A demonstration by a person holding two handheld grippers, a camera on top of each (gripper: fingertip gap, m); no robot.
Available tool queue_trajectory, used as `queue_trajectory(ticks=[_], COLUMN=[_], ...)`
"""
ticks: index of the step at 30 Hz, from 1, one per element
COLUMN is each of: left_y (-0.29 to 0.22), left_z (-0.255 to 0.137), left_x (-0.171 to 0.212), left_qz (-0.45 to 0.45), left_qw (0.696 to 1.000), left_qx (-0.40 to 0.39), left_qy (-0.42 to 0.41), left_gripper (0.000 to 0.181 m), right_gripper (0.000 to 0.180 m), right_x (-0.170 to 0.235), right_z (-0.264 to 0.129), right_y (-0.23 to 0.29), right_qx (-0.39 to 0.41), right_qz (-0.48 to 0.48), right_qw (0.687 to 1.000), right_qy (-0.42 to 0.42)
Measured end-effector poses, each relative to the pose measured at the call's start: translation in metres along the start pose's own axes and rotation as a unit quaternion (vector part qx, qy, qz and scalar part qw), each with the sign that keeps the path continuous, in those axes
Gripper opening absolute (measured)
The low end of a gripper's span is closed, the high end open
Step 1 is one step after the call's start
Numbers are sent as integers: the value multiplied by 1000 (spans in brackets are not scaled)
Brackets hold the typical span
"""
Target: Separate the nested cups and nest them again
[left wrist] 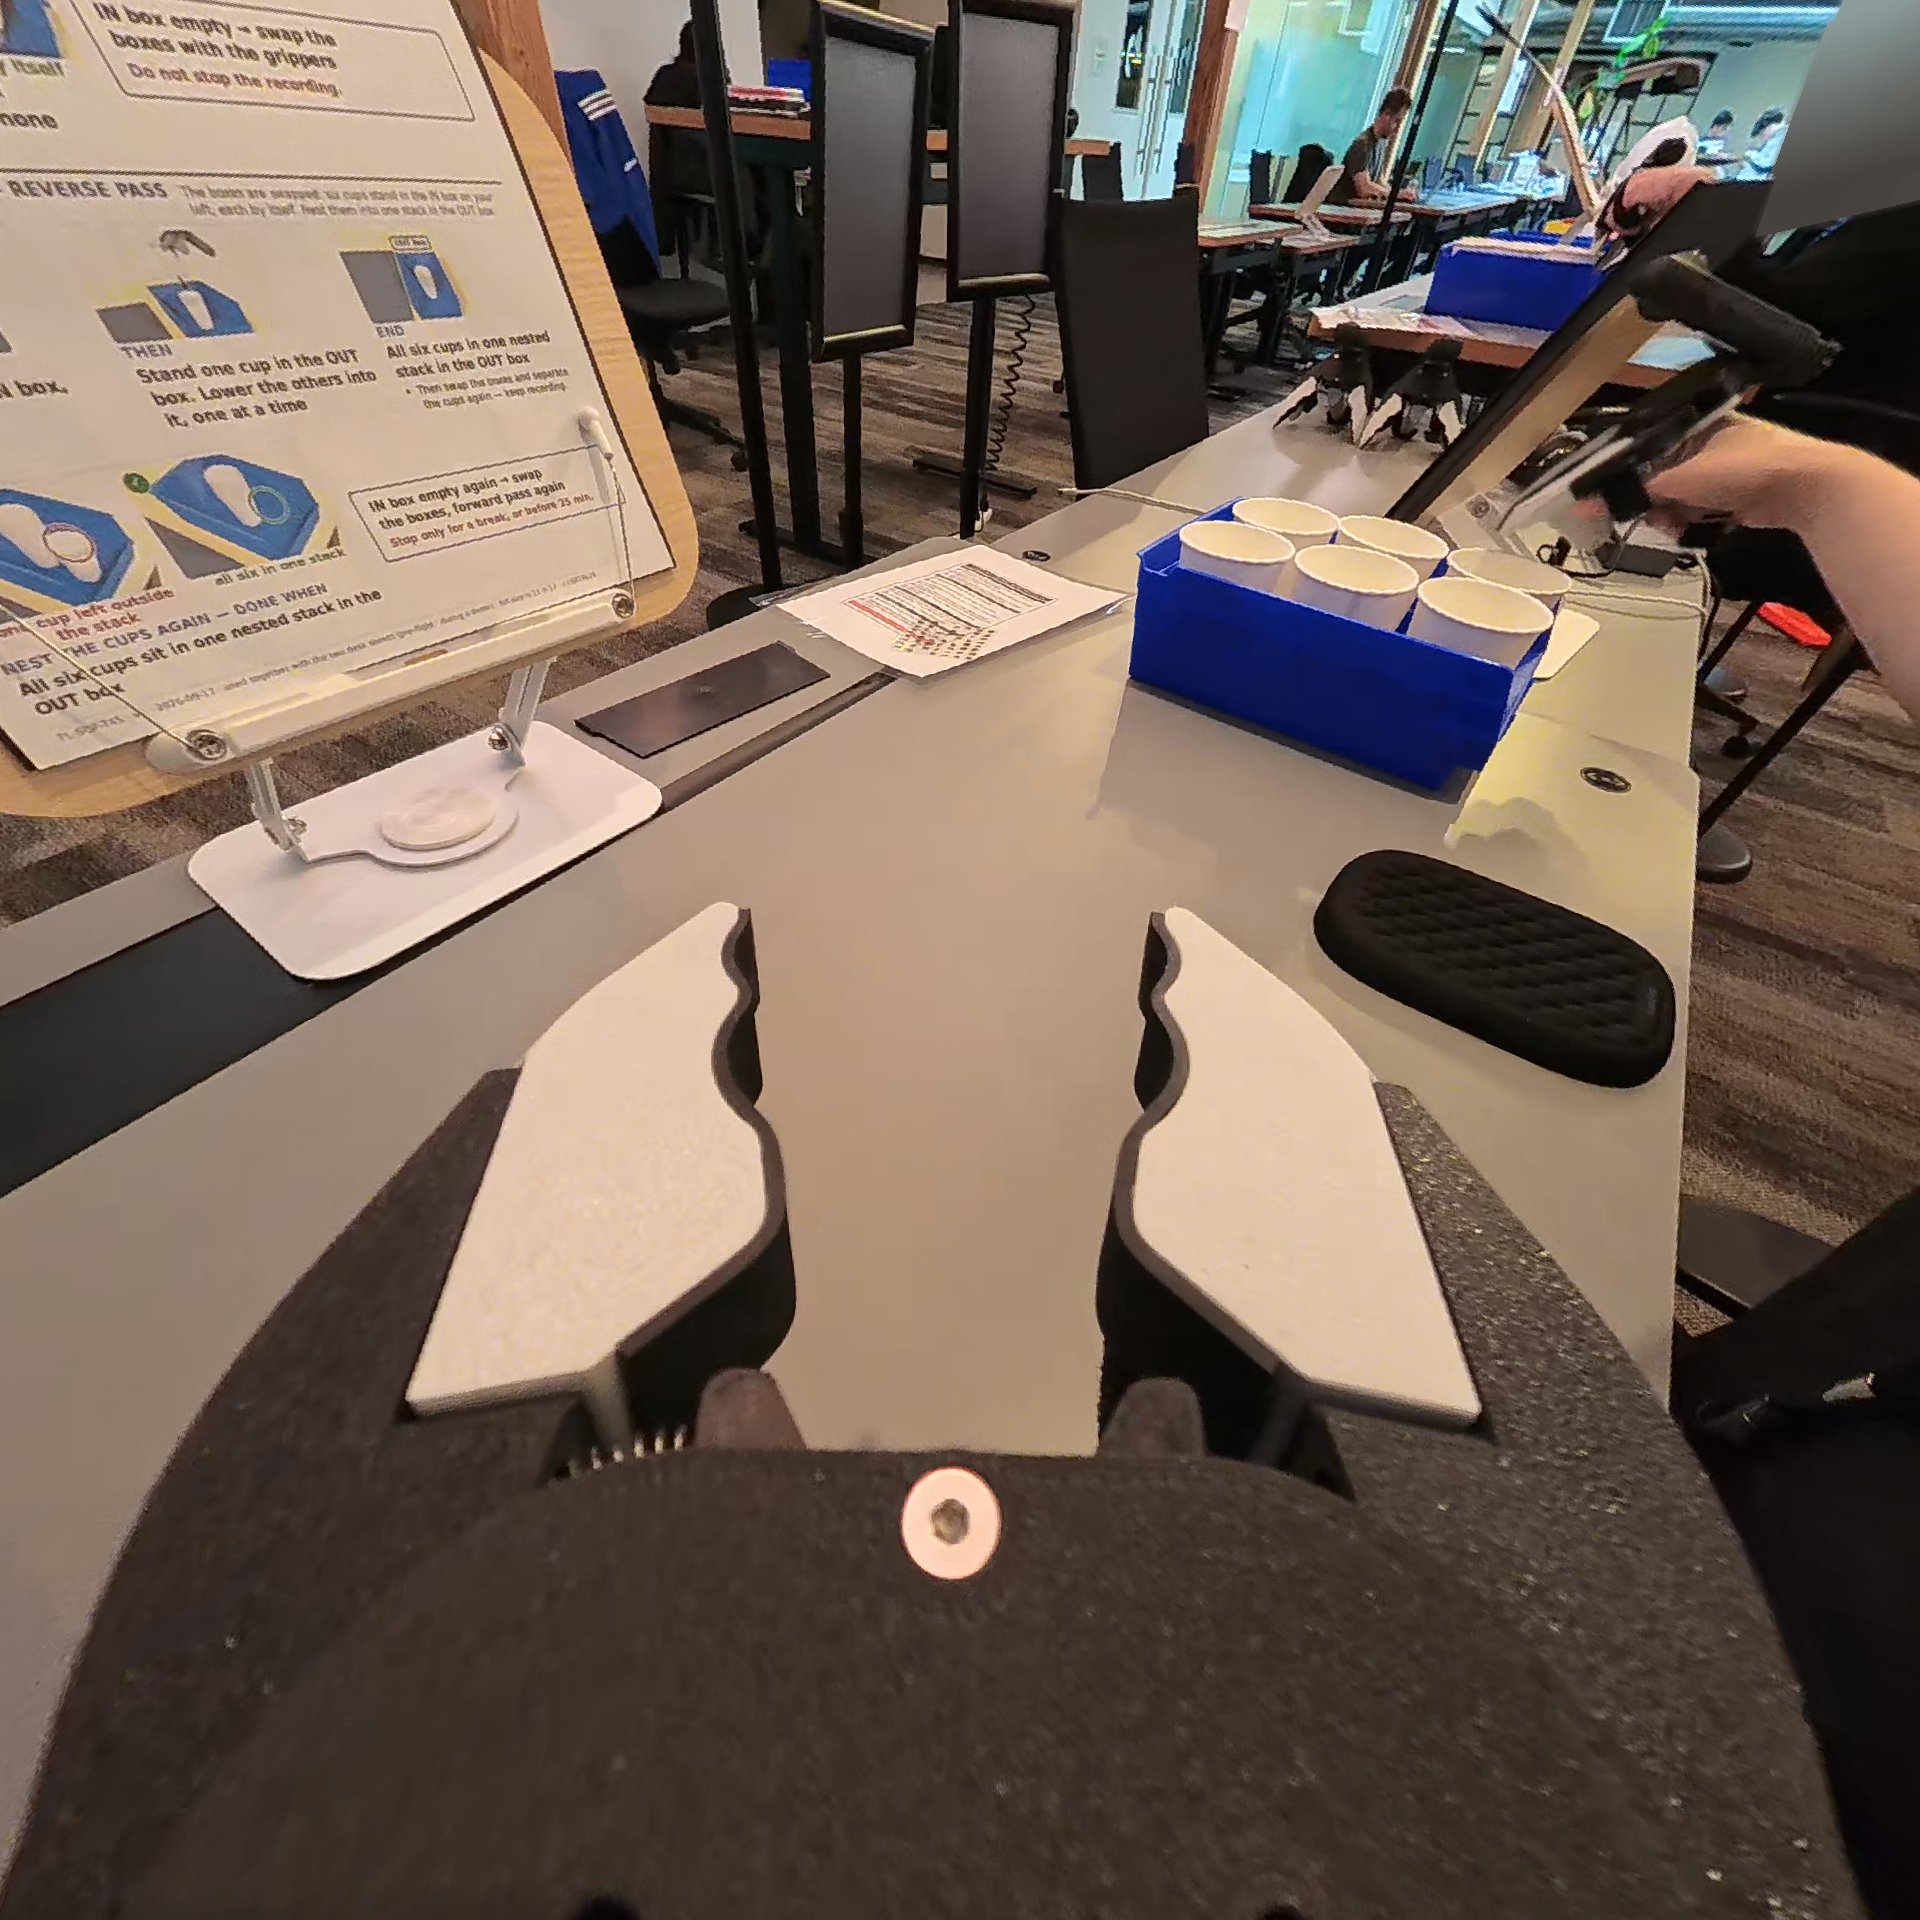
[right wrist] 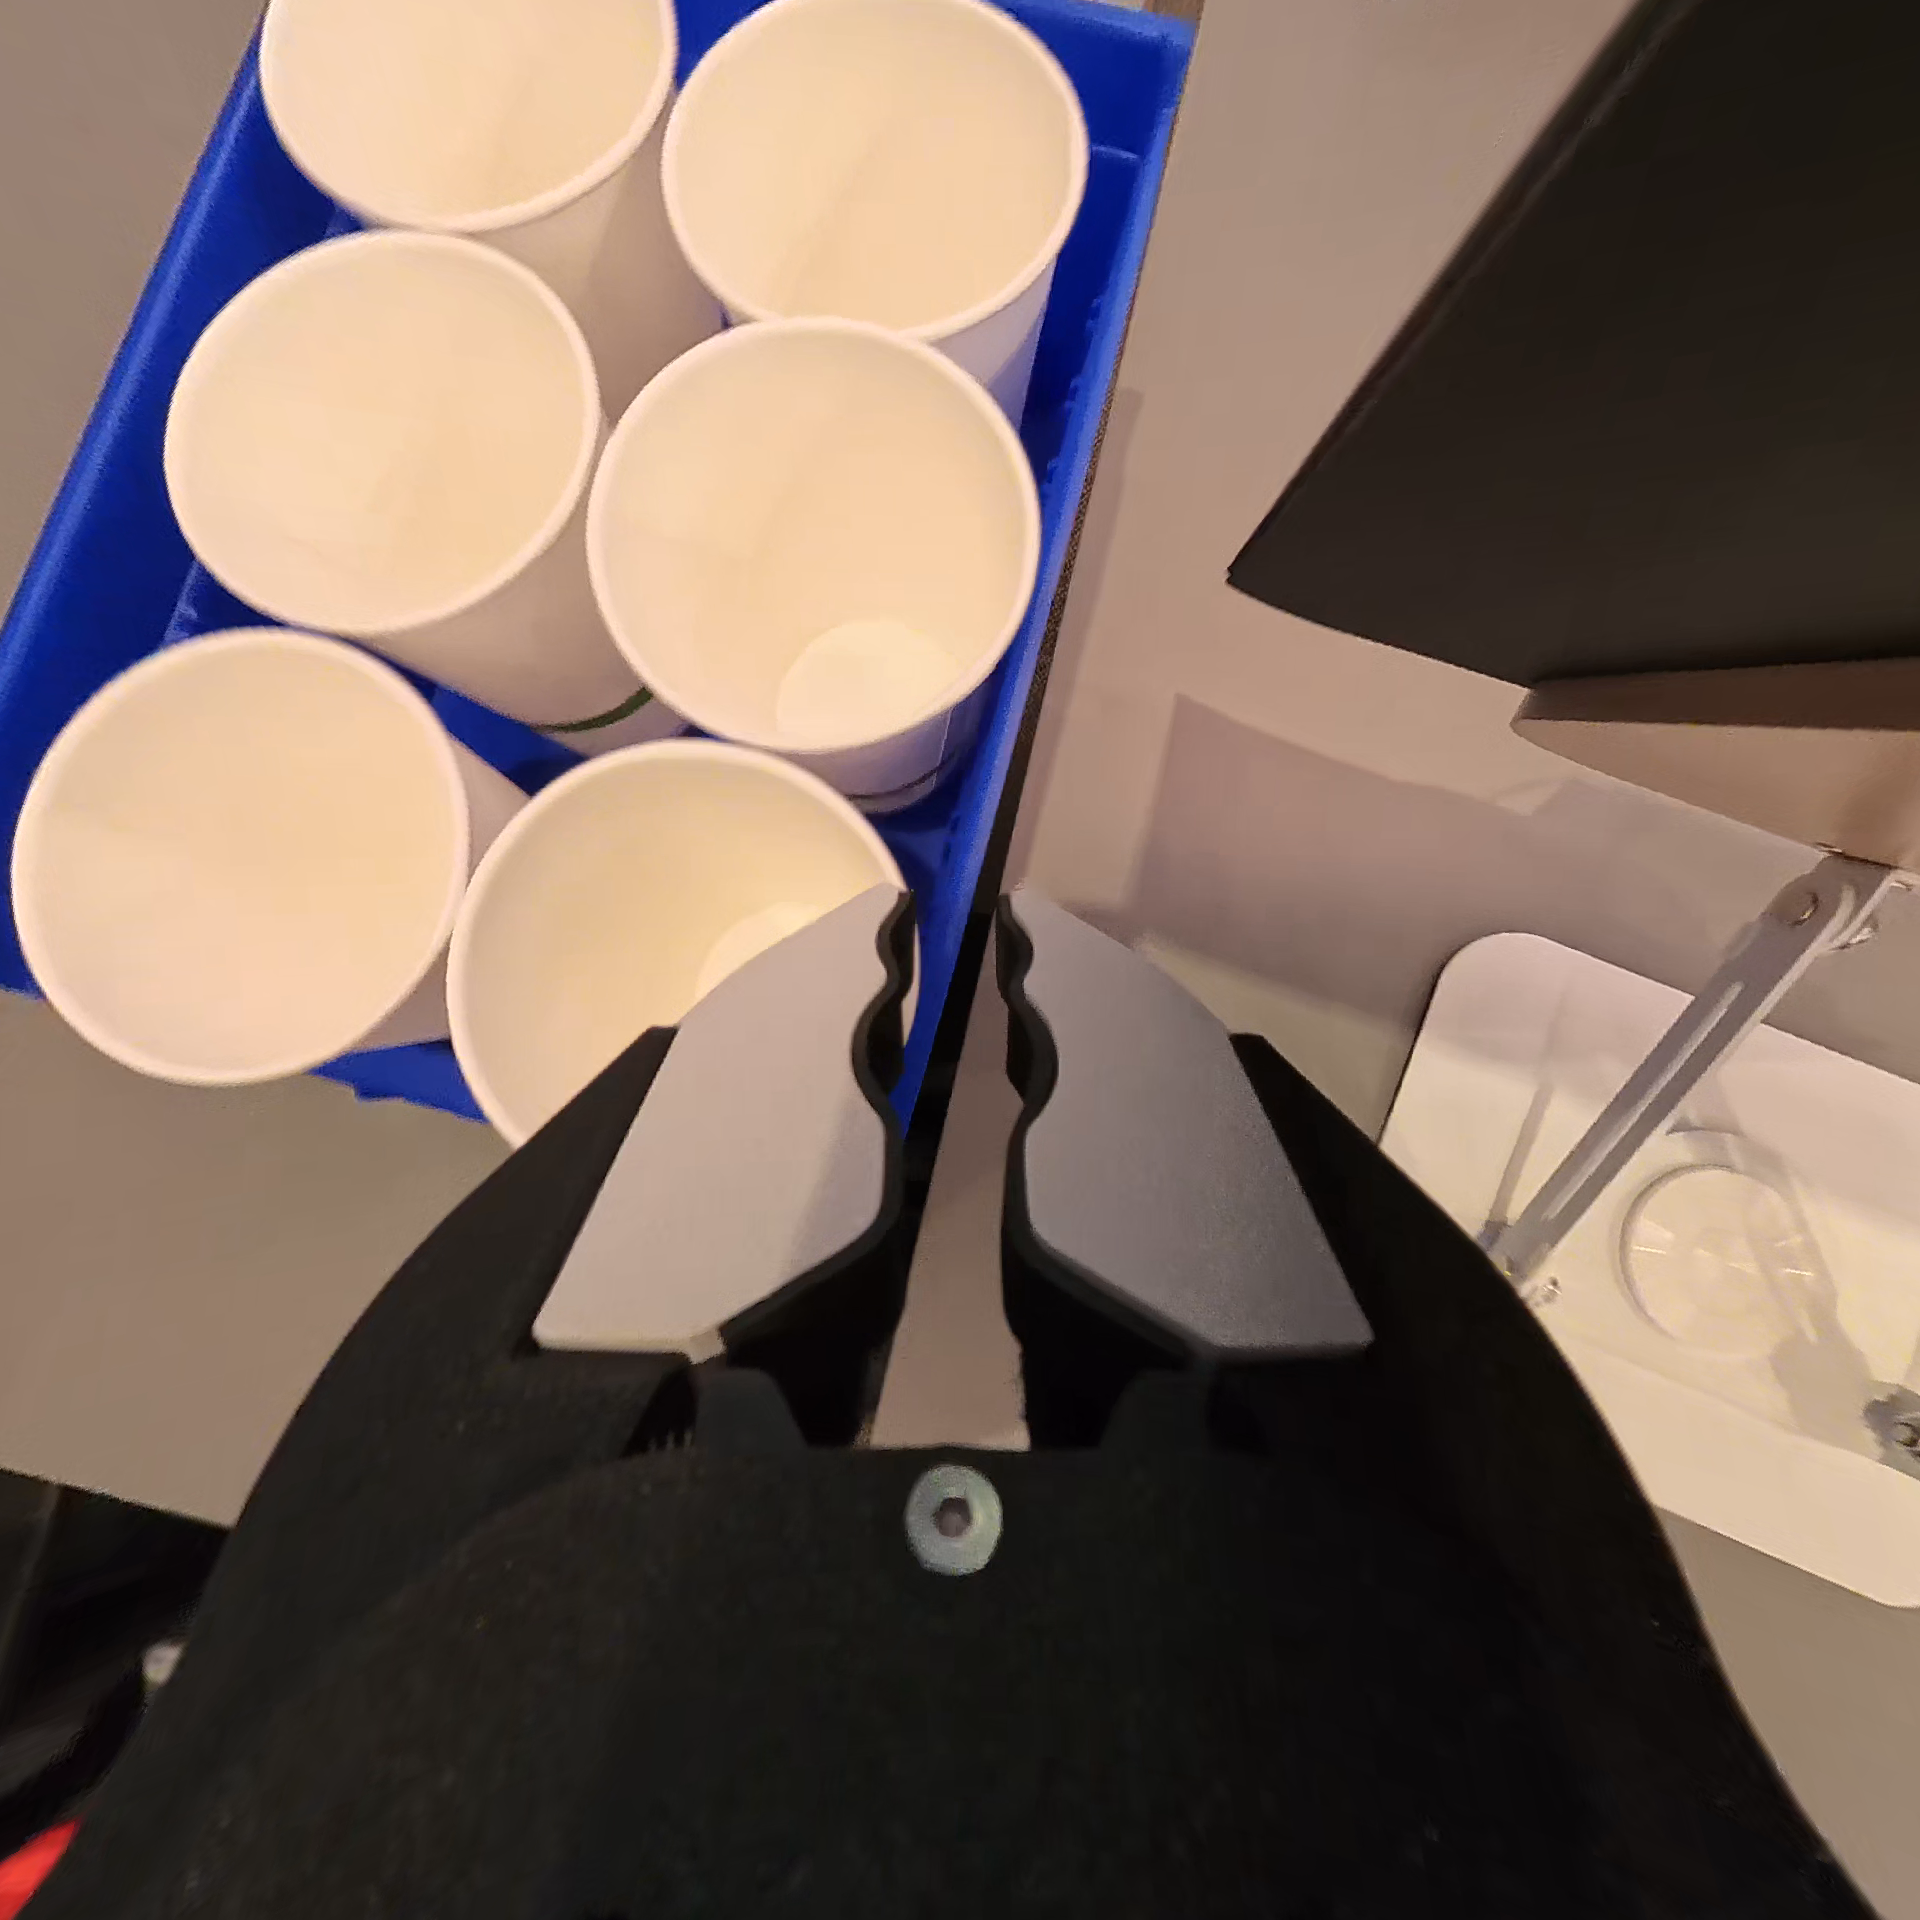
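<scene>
Right gripper [right wrist: 951,925] fingers narrowly apart, seemingly astride blue box [right wrist: 1081,520] wall; left gripper [left wrist: 945,925] spread wide

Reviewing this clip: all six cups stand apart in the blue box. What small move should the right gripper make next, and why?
Probably open the right gripper wider and shift it over the nearest cup. Its jaws stand nearly closed, straddling the blue box wall, gripping no cup; the left gripper waits open, far off.
</scene>
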State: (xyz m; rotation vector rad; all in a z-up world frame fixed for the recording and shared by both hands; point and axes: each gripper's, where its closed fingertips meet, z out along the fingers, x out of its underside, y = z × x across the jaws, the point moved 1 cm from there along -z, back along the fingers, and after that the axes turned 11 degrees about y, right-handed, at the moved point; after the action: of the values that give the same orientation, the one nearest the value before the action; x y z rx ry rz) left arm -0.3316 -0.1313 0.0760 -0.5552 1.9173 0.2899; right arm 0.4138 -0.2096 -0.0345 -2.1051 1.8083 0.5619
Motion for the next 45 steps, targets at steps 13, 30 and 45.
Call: queue_trajectory(ticks=[13, 30, 45], left_y=[-4, -2, -4], left_z=[6, -3, -13], left_x=[8, 14, 21], left_qz=[0, -9, -14], left_qw=[1000, 1000, 999], left_qx=[10, 14, 22], left_qy=[9, -10, -21], left_gripper=[70, 70, 70], right_gripper=[13, 7, 8], right_x=[49, 55, 31], right_z=[-11, 16, 29], right_y=[12, 16, 65], right_qx=[0, 8, -7], right_qz=[6, 31, 0], right_qw=[999, 999, 1000], right_qy=[40, -5, -30])
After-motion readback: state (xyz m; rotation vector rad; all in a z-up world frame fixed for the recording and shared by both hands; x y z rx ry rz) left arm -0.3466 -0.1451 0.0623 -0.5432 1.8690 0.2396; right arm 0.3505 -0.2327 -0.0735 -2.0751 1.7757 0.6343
